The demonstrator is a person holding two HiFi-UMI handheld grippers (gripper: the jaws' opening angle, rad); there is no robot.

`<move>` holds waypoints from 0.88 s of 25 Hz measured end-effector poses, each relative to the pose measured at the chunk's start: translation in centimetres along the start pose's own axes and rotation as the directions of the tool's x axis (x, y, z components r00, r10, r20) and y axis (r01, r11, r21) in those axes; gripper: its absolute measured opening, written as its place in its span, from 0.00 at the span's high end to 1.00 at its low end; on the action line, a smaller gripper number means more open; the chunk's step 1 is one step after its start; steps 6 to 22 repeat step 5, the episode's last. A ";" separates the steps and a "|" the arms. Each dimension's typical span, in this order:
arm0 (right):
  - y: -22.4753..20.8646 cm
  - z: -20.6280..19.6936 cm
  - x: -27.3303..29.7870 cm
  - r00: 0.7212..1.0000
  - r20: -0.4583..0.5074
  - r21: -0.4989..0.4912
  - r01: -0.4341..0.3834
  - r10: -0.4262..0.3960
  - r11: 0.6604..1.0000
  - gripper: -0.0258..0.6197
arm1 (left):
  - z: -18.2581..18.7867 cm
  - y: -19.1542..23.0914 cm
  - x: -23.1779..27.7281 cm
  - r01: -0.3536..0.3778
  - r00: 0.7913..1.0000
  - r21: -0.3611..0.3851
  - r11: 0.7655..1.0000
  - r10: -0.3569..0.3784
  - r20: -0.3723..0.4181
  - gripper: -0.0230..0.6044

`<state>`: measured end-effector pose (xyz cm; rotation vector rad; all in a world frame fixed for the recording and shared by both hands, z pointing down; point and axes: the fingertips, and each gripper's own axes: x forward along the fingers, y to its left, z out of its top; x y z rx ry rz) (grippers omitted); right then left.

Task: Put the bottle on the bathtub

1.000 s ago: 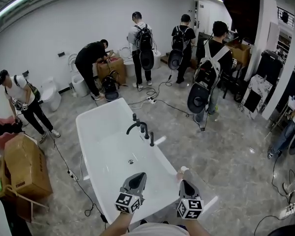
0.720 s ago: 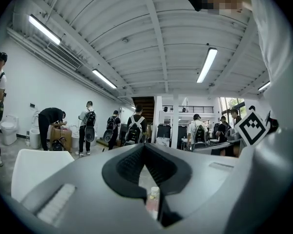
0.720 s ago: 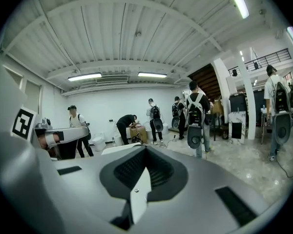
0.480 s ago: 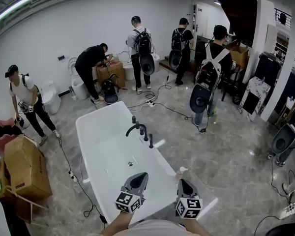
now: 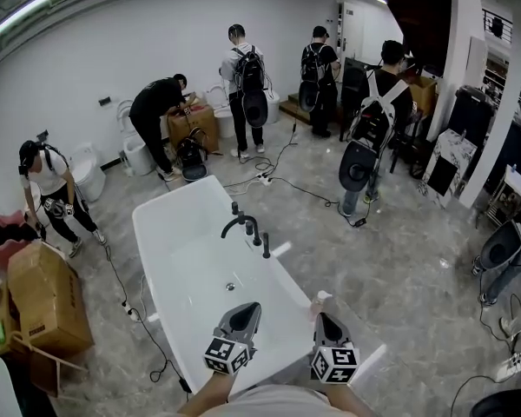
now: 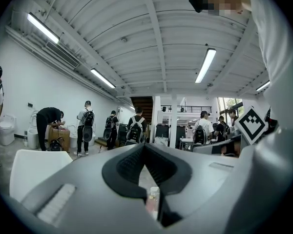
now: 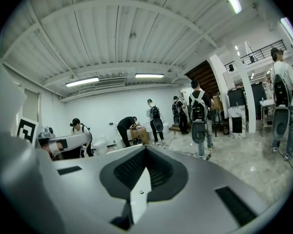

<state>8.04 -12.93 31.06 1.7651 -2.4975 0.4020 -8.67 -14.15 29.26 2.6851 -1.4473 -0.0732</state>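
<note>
A small pinkish bottle (image 5: 317, 302) with a white cap stands upright on the right rim of the white bathtub (image 5: 169, 233). Just behind it, my right gripper (image 5: 326, 321) has its tip close to the bottle, jaws together and nothing between them. My left gripper (image 5: 243, 314) hovers over the tub's near end, also shut and empty. In the left gripper view the bottle (image 6: 152, 200) shows low down through the slot under the closed jaw tips. The right gripper view shows only a white strip (image 7: 139, 195) there.
A black faucet (image 5: 243, 226) and black handles stand on the tub's right rim, farther along. A drain (image 5: 231, 287) lies in the tub floor. Cardboard boxes (image 5: 45, 298) sit at left, cables (image 5: 135, 315) run over the floor, and several people stand at the back.
Both grippers have stayed almost where they were, and the bottle keeps its place on the rim. People in the background have shifted a little.
</note>
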 end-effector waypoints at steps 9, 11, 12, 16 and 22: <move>-0.5 0.2 -0.3 1.000 0.005 0.002 -0.001 0.001 1.000 0.95 | 0.1 -0.5 0.3 -0.001 1.000 0.006 1.000 0.001 0.001 0.95; -0.5 0.2 -0.3 1.000 0.005 0.002 -0.001 0.001 1.000 0.95 | 0.1 -0.5 0.3 -0.001 1.000 0.006 1.000 0.001 0.001 0.95; -0.5 0.2 -0.3 1.000 0.005 0.002 -0.001 0.001 1.000 0.95 | 0.1 -0.5 0.3 -0.001 1.000 0.006 1.000 0.001 0.001 0.95; -0.5 0.2 -0.3 1.000 0.005 0.002 -0.001 0.001 1.000 0.95 | 0.1 -0.5 0.3 -0.001 1.000 0.006 1.000 0.001 0.001 0.95; -0.5 0.2 -0.3 1.000 0.005 0.002 -0.001 0.001 1.000 0.95 | 0.1 -0.5 0.3 -0.001 1.000 0.006 1.000 0.001 0.001 0.95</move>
